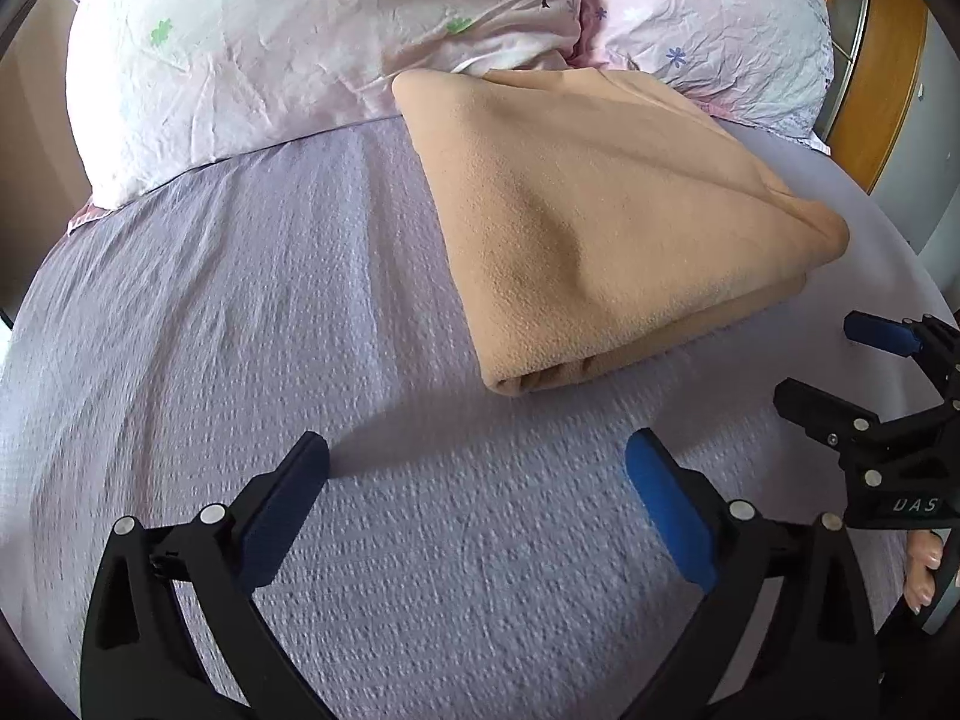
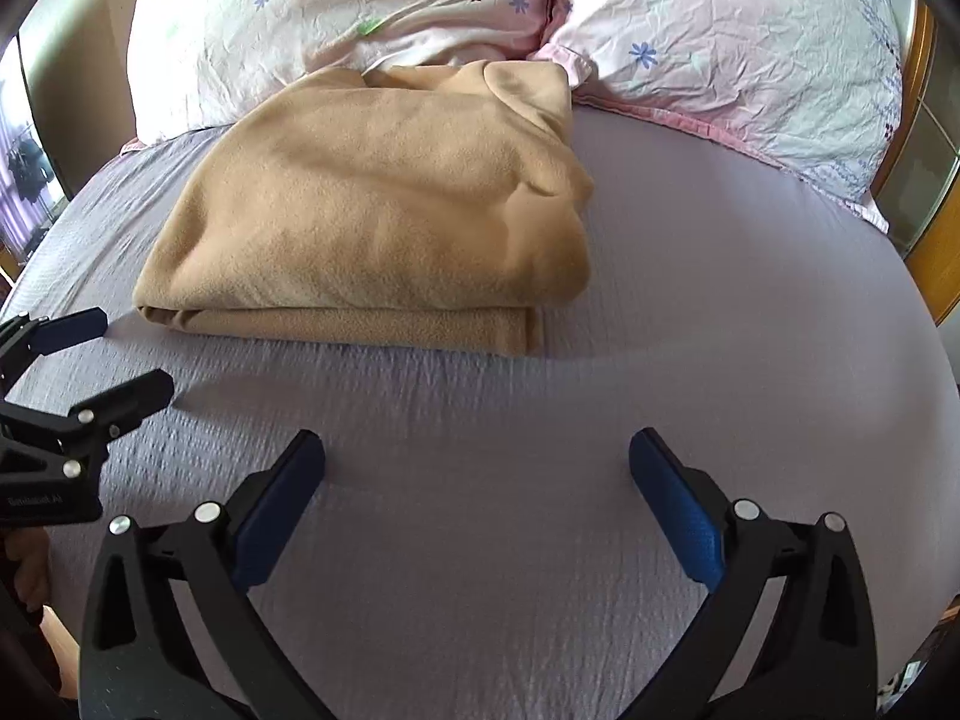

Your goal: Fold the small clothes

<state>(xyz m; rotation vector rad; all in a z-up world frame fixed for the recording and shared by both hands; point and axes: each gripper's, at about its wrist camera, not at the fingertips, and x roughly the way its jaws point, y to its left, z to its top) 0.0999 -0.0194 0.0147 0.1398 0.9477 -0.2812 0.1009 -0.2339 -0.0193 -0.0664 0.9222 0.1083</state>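
Note:
A tan fleece garment (image 1: 606,222) lies folded in a thick stack on the lilac bed sheet (image 1: 240,330), its far edge against the pillows. It also shows in the right wrist view (image 2: 384,210). My left gripper (image 1: 477,468) is open and empty, above bare sheet in front of the garment's near left corner. My right gripper (image 2: 477,462) is open and empty, above the sheet in front of the garment's near right corner. Each gripper shows at the edge of the other's view, the right one (image 1: 822,360) and the left one (image 2: 132,354), both open.
Two pink floral pillows (image 2: 336,6) (image 2: 750,48) lie across the head of the bed. A wooden frame (image 1: 876,90) stands at the right. The lilac sheet (image 2: 720,300) spreads around the garment on all near sides.

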